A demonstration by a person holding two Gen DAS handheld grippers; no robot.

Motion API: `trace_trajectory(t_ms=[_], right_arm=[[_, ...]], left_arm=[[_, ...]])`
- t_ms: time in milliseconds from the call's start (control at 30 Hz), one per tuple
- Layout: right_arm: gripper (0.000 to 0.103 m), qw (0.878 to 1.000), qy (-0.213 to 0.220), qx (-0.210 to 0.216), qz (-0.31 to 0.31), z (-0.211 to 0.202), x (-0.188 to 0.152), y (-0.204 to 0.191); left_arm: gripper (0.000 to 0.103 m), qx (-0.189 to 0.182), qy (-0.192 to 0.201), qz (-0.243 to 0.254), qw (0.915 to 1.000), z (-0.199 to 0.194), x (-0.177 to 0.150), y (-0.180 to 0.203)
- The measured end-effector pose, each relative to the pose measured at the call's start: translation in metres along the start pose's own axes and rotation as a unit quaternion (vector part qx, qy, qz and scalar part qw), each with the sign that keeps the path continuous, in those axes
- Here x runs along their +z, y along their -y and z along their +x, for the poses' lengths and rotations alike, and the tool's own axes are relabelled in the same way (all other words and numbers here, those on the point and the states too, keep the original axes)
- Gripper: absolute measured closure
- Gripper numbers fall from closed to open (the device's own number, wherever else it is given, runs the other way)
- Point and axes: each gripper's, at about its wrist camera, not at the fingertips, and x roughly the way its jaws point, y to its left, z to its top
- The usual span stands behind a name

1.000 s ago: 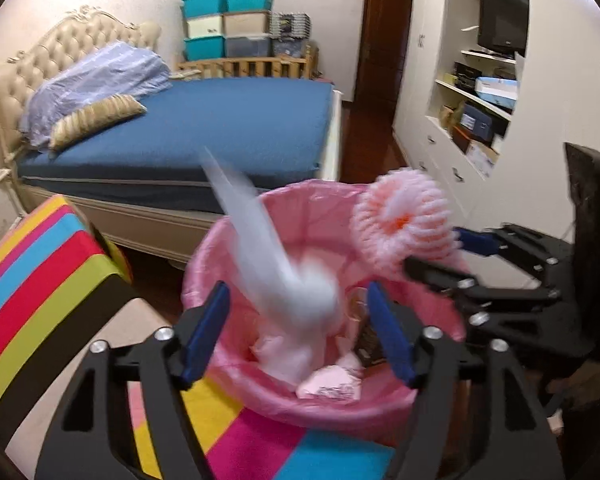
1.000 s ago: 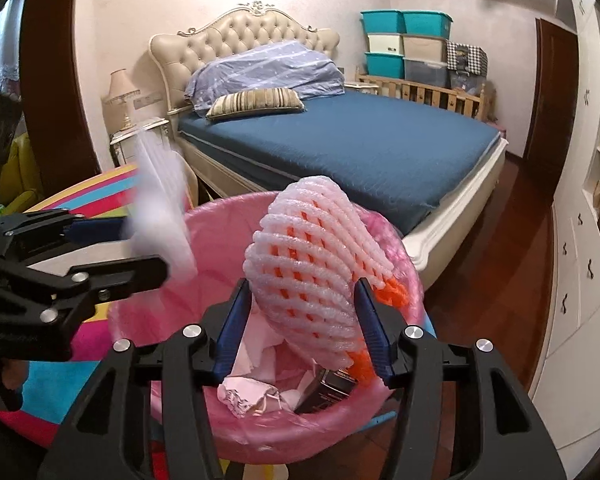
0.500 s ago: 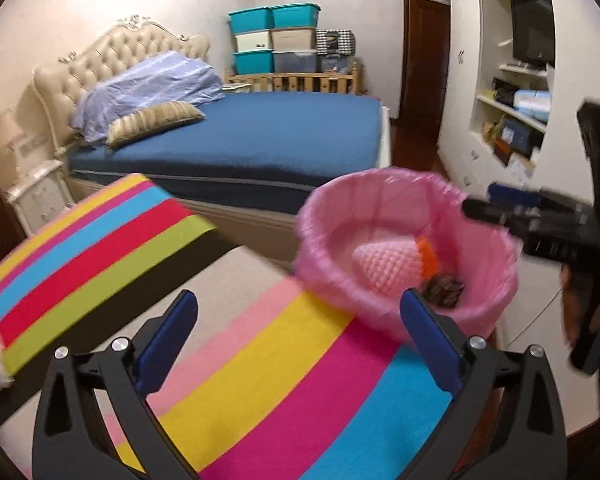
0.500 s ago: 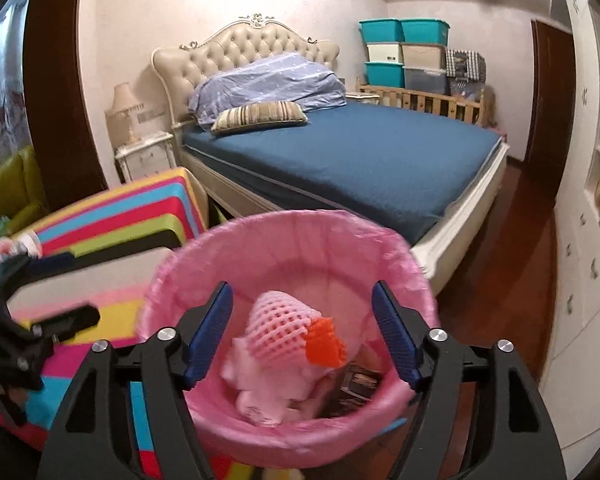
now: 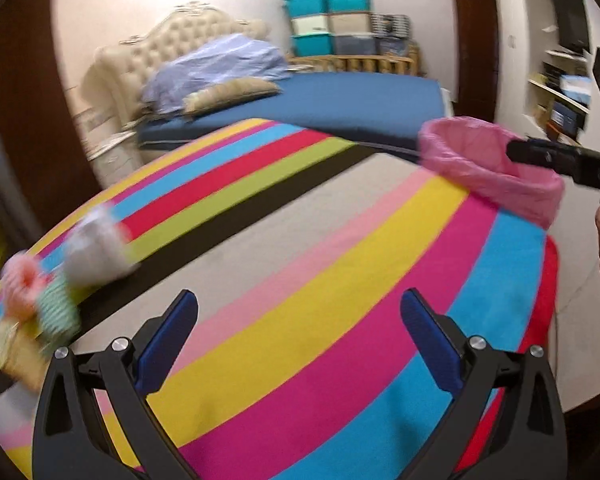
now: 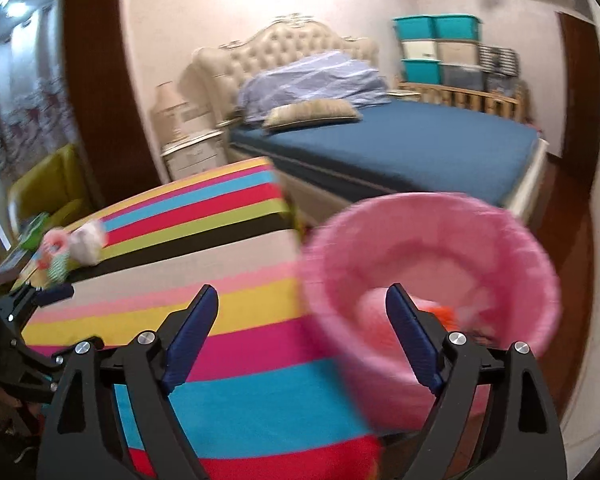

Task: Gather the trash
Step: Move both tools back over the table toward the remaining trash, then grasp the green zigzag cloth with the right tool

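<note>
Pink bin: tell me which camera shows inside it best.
The right wrist view. It looks down into the pink bin, showing blurred pink and orange trash at the bottom. The left wrist view shows only its rim and outer side, partly behind the right gripper.

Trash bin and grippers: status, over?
Left gripper open, empty. Right gripper open, empty. Pink bin holds trash; more trash on striped table. Path clear.

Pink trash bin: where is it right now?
The pink trash bin sits at the right edge of the striped table, in front of the bed; in the right wrist view it is right of centre, behind the open right gripper.
</note>
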Motion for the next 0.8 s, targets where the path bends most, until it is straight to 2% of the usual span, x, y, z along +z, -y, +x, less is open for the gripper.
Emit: trace_trajectory(t_ms=[200, 333, 500, 600, 800], right_arm=[[0.022, 0.995, -0.031, 0.059, -0.071, 0.027, -0.006, -0.097], [0.022, 0.99, -0.061, 0.09, -0.089, 0.048, -0.013, -0.149], [0.022, 0.984, -0.08, 0.108, -0.121, 0.069, -0.015, -0.209], [0.022, 0.979, -0.092, 0.121, -0.138, 0.086, -0.014, -0.244], [0.022, 0.971, -0.11, 0.128, -0.168, 0.119, -0.007, -0.305]], left_arm=[[0.005, 0.068, 0.005, -0.056, 0.9961, -0.045, -0.029, -0.069], [0.005, 0.112, -0.008, -0.104, 0.9882, -0.065, -0.051, -0.122], [0.005, 0.181, -0.025, -0.154, 0.971, -0.083, -0.076, -0.187], [0.005, 0.207, -0.045, -0.187, 0.9593, -0.088, -0.089, -0.22], [0.005, 0.254, -0.074, -0.221, 0.9387, -0.094, -0.114, -0.266]])
